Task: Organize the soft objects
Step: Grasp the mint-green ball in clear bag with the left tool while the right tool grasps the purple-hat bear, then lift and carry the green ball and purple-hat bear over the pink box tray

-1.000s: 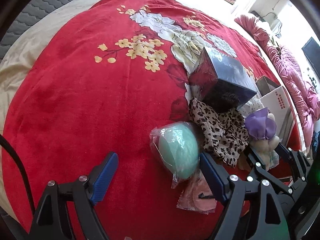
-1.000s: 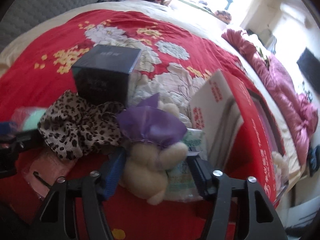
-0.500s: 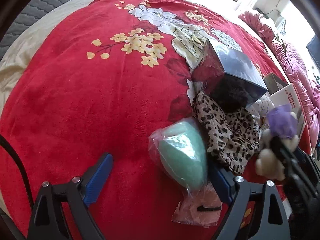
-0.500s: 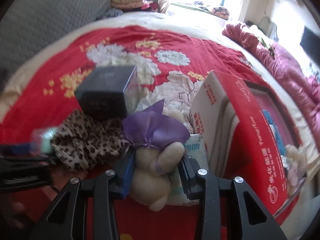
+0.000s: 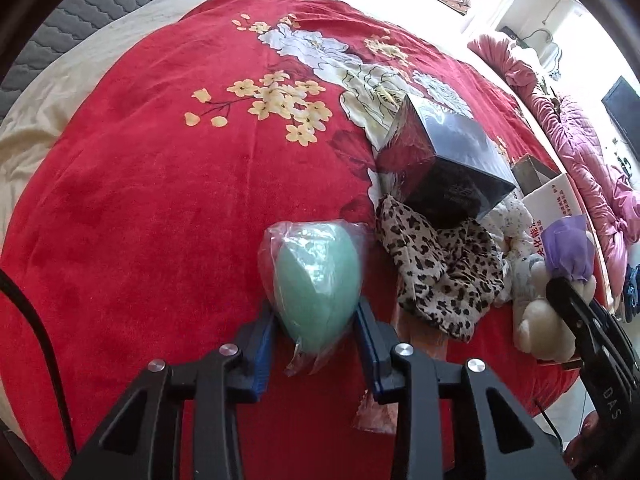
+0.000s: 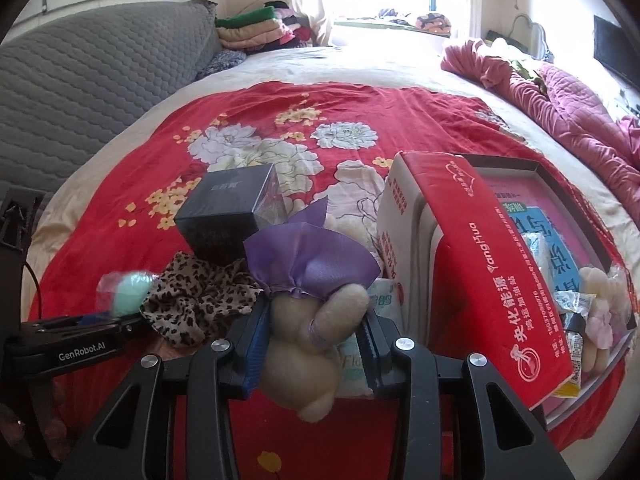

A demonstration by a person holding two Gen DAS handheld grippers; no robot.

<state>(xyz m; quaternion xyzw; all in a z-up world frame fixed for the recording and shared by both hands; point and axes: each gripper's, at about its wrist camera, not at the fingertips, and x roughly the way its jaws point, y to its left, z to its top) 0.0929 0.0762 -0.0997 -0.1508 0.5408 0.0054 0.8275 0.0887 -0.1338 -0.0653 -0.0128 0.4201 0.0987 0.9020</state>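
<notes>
My left gripper [image 5: 316,334] is shut on a mint-green sponge in a clear plastic bag [image 5: 314,280], which also shows in the right wrist view [image 6: 128,298]. My right gripper [image 6: 314,342] is shut on a cream plush toy with a purple cloth [image 6: 308,320] and holds it above the red floral blanket [image 6: 160,168]; the toy also shows in the left wrist view [image 5: 544,316]. A leopard-print cloth [image 5: 436,268] lies between the two grippers, against a black box [image 5: 444,168]. An open red-and-white box [image 6: 492,276] at the right holds packets and a small plush [image 6: 600,300].
A pink packet [image 5: 376,408] lies under the left gripper's right finger. A white packet [image 6: 360,344] lies behind the plush toy. A crumpled pink quilt [image 6: 568,96] lies at the far right, and a grey headboard [image 6: 80,92] at the left.
My left gripper has moved forward and shut on the bagged green sponge. My right gripper has shut on the plush toy and lifted it.
</notes>
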